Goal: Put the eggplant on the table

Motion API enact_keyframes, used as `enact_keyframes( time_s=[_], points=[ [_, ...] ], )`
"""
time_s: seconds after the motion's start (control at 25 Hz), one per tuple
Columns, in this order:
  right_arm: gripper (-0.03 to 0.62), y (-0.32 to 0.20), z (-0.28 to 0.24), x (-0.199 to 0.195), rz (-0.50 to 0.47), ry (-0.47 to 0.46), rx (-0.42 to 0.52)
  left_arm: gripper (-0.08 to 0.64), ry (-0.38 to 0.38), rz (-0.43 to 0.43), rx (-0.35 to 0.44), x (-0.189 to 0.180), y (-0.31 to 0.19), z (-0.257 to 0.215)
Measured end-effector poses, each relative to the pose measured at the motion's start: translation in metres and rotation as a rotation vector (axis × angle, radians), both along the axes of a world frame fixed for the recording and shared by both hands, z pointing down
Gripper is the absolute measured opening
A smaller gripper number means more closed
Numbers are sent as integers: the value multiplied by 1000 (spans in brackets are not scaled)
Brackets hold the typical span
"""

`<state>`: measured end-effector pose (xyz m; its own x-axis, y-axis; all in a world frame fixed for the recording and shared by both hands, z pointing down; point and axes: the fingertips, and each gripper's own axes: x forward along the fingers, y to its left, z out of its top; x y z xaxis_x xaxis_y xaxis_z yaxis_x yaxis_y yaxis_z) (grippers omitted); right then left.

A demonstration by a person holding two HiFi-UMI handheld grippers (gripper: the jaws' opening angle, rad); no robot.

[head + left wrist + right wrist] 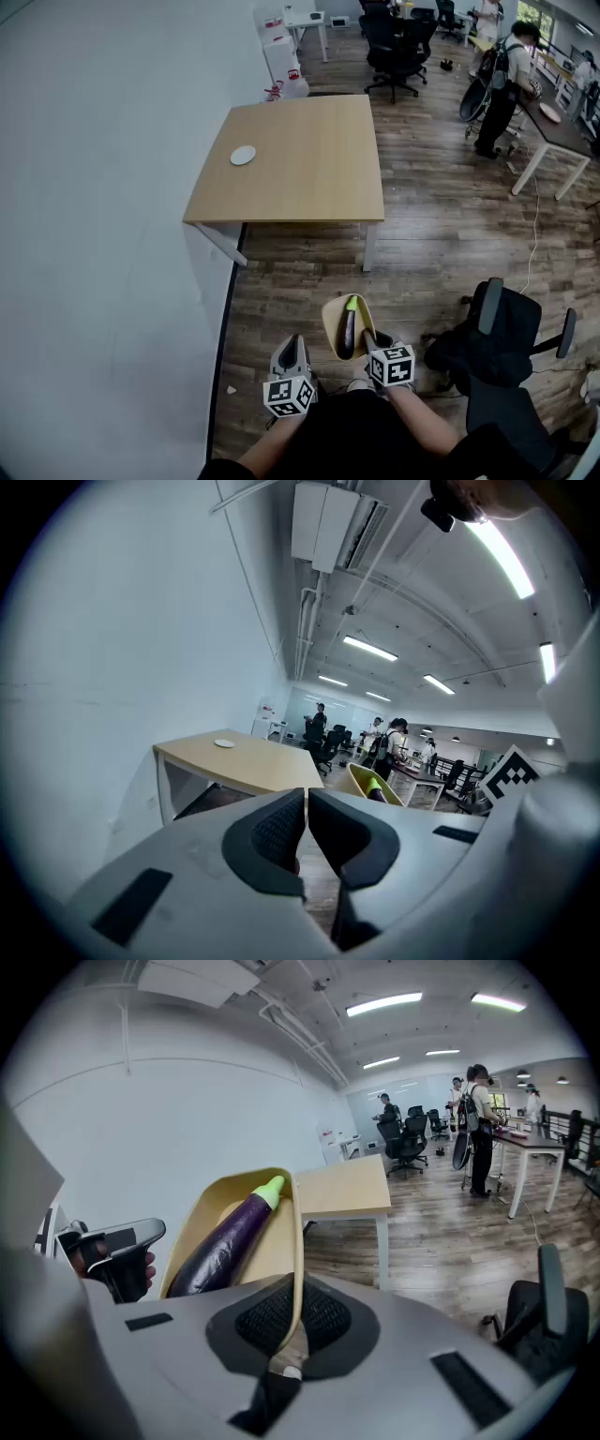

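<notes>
A purple eggplant point(348, 333) point(225, 1246) with a green cap lies in a tan shallow bowl point(330, 323) point(211, 1206). My right gripper point(370, 339) point(292, 1321) is shut on the bowl's rim and holds the bowl above the wood floor, short of the table. The light wooden table point(300, 159) point(347, 1190) point(234, 761) stands ahead against the white wall. My left gripper point(292, 352) point(307, 803) hangs to the left of the bowl, shut with nothing between its pads. From the left gripper view the bowl point(361, 782) shows just beyond the jaws.
A small white disc point(243, 156) lies on the table's left part. A black office chair point(506, 347) stands close on my right. The white wall point(103, 187) runs along the left. Farther back are more chairs point(398, 47), desks and a standing person point(502, 89).
</notes>
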<state>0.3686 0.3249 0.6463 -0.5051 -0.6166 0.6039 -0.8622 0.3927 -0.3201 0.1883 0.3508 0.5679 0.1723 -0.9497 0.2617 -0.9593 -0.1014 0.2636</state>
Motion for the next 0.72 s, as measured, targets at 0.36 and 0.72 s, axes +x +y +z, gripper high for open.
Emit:
enact_keyframes(
  time_s=[0.36, 0.72],
  points=[
    [61, -33, 17, -14, 46, -53, -60, 23, 5, -44, -43, -33, -17, 20],
    [61, -96, 12, -72, 64, -43, -60, 23, 44, -25, -39, -89, -80, 28]
  ],
)
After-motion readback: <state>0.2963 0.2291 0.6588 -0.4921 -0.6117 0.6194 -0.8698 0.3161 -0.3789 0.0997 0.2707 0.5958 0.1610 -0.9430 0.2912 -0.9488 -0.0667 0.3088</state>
